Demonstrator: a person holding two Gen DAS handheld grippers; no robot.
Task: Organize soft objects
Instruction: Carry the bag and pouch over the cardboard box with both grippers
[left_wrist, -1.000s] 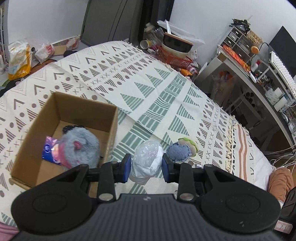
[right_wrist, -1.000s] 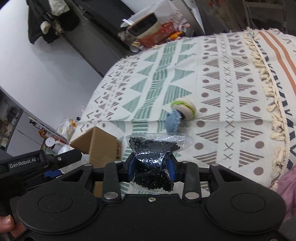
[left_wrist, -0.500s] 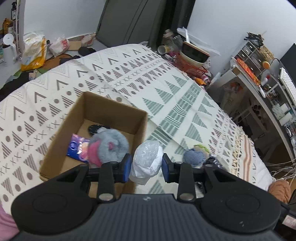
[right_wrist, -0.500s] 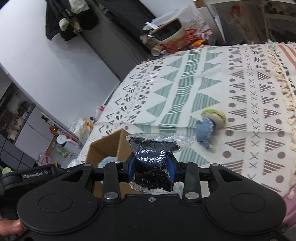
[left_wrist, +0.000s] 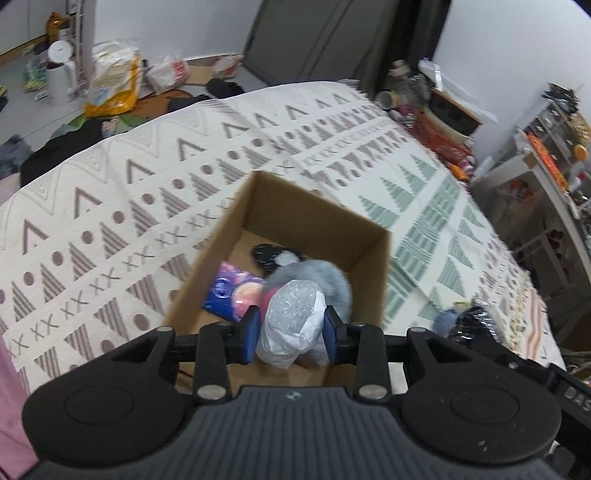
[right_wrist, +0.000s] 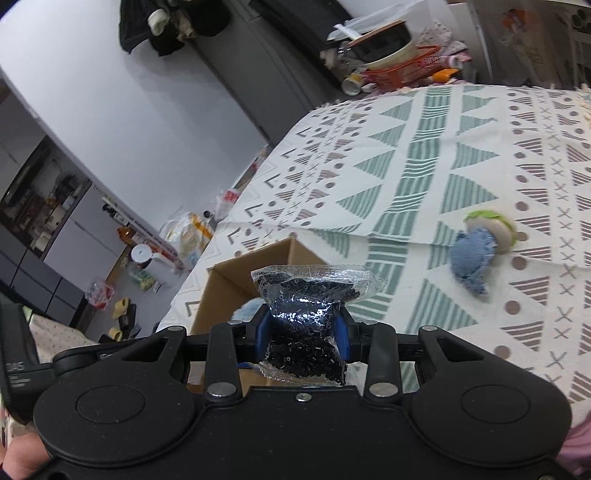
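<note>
Pale grey walls (right_wrist: 110, 110), a cluttered floor (left_wrist: 22, 74) and patterned bedspread (left_wrist: 147, 177).

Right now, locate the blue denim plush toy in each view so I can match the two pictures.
Left wrist view: blue denim plush toy at lower right, on the blanket, right of the cardboard box.
Right wrist view: blue denim plush toy at right of centre, on the blanket.
Shared landmark: the cardboard box, left of the toy in both.
</note>
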